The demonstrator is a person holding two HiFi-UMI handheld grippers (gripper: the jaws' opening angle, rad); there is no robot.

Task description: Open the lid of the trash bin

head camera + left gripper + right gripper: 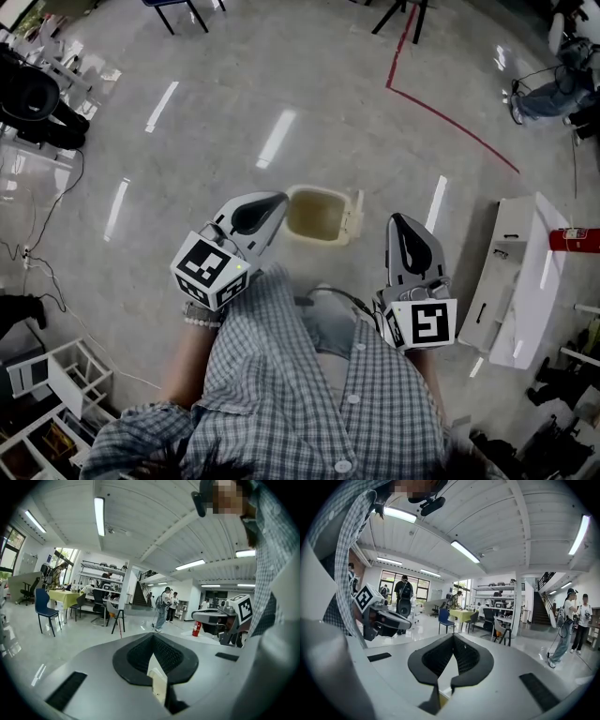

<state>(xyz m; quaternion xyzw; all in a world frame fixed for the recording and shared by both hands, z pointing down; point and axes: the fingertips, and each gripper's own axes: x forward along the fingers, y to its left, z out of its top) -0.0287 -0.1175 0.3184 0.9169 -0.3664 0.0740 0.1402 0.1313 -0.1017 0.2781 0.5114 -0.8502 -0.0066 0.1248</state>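
Note:
A small beige trash bin (317,215) stands on the floor just ahead of me, its brownish inside showing from above and a lid flap (355,214) at its right side. My left gripper (275,201) hovers above the bin's left edge, jaws shut with nothing between them. The right gripper (399,223) is held to the right of the bin, apart from it, also shut and empty. Both gripper views look out level across the room. A sliver of the beige bin (158,682) shows below the left gripper (153,635). The right gripper (453,636) sees the left gripper (379,616) beside it.
A white cabinet (514,272) and a red fire extinguisher (574,240) stand at the right. Red tape line (450,120) crosses the floor ahead. White shelving (47,380) sits at lower left, a black chair (30,96) and cables at upper left. People (162,607) walk in the distance.

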